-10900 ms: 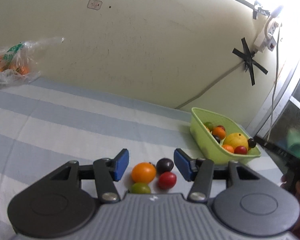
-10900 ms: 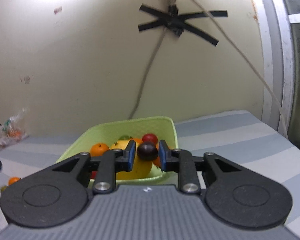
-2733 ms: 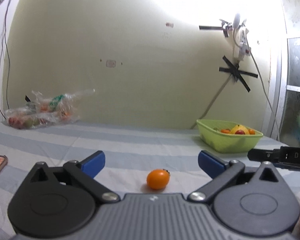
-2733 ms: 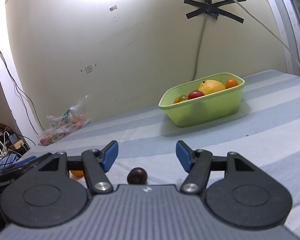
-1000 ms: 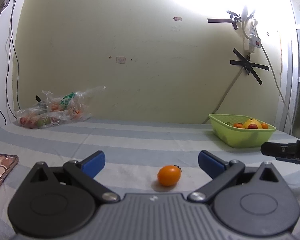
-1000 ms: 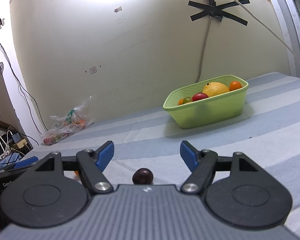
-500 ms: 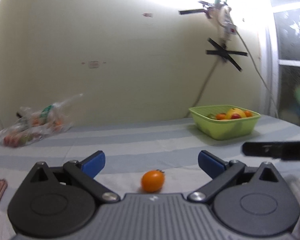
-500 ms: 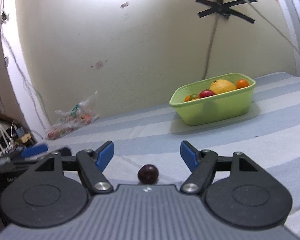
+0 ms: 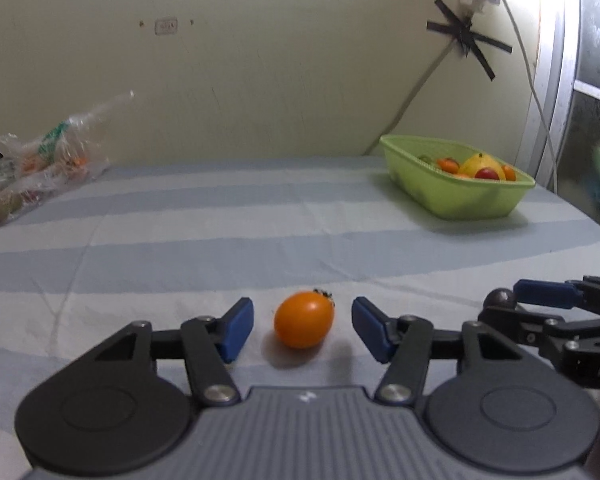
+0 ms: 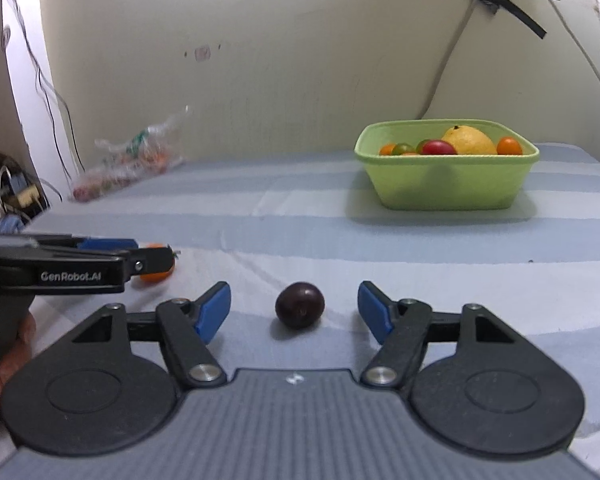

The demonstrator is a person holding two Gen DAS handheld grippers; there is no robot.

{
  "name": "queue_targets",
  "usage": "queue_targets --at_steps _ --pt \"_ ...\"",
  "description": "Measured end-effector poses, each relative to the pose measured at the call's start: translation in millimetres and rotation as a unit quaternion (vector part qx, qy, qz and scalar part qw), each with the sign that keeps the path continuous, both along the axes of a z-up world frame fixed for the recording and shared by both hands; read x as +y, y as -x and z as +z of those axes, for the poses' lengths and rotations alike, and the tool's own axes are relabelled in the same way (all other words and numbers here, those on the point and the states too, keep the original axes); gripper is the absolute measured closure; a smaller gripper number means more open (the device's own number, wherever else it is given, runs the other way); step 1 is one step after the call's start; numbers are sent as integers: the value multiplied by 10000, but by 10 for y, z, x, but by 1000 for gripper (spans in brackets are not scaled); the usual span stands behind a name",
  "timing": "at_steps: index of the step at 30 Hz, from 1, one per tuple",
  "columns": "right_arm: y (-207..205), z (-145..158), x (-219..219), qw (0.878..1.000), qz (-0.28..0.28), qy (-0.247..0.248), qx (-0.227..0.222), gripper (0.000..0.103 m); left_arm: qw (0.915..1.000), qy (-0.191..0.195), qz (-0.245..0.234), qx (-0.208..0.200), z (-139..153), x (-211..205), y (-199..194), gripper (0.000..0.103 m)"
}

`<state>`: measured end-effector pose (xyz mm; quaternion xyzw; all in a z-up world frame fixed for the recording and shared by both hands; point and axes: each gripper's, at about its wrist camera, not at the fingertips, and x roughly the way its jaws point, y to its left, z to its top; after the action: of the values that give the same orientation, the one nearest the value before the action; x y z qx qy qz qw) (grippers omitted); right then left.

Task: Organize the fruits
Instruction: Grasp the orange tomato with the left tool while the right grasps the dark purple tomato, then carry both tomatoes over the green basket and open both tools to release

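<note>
Orange tomato (image 9: 304, 325) lies on the striped counter (image 9: 260, 240) between the left tool (image 9: 302, 325) pads, just closing but not touching — centre before squeezing gently. Right tool (image 10: 294, 306) (also narrowing) brackets the dark plum (image 10: 299, 305); green basket (image 10: 446, 184) stands well apart.

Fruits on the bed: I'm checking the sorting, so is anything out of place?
Yes. An orange tomato and a dark plum lie loose on the striped sheet, well short of the green basket holding the rest.
</note>
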<state>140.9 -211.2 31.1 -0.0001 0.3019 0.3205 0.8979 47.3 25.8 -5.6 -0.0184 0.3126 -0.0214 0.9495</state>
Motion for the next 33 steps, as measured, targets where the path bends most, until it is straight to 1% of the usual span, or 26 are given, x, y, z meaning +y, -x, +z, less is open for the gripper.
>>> queue_targets --at_steps 2,3,4,5,6,7,8,11,13,15,17,20,24,27,30,31,32,33 --pt "-3 -11 28 9999 48 112 23 43 10000 1 1 80 -44 -16 -14 58" --pt "-6 -16 32 9999 59 142 33 48 10000 -43 47 55 -56 -25 -1 61" --pt "-8 -18 35 9998 63 161 36 54 9999 -89 59 44 -58 -32 11 70" --pt "-9 -19 31 9998 89 173 47 58 10000 -60 32 47 -48 -31 18 69" --pt "-5 -22 40 9998 109 189 43 67 10000 -19 34 57 -28 -29 22 69" --pt "-2 -19 37 9997 106 196 25 73 10000 23 14 40 -3 -32 14 70" --pt "-4 -13 19 9998 109 177 7 74 10000 53 -20 -6 34 -44 13 70" --pt "-70 9 -92 9997 175 -87 121 75 9995 166 -203 -149 188 -123 -42 70" --pt "-133 71 -185 9995 151 -283 83 75 9988 257 -351 -202 305 -211 -148 69" --pt "-220 195 -281 9989 51 -433 -146 75 9981 318 -455 -261 415 -311 -283 69" --pt "-338 317 -364 9975 -74 -543 -450 74 9967 461 -575 -354 524 -416 -456 69" --pt "-576 389 -422 9945 -284 -612 -796 74 9948 535 -722 -486 623 -578 -748 69" --pt "-946 342 -429 9919 -479 -688 -956 74 9912 937 -908 -232 646 -715 -1244 69" --pt "-1163 263 -375 9928 -513 -542 -937 73 9872 1274 -960 -17 615 -761 -1583 69" --pt "-1212 196 -319 9920 -534 -329 -1098 72 9827 1541 -1015 188 509 -806 -1806 68" --pt "-1202 193 -344 9917 -518 -294 -1143 64 9811 1612 -1046 248 471 -819 -1882 65" --pt "-1190 190 -358 9911 -517 -301 -1185 58 9800 1655 -1069 287 447 -835 -1943 60" --pt "-1170 196 -378 9901 -534 -322 -1259 52 9791 1694 -1079 322 418 -852 -1987 58"
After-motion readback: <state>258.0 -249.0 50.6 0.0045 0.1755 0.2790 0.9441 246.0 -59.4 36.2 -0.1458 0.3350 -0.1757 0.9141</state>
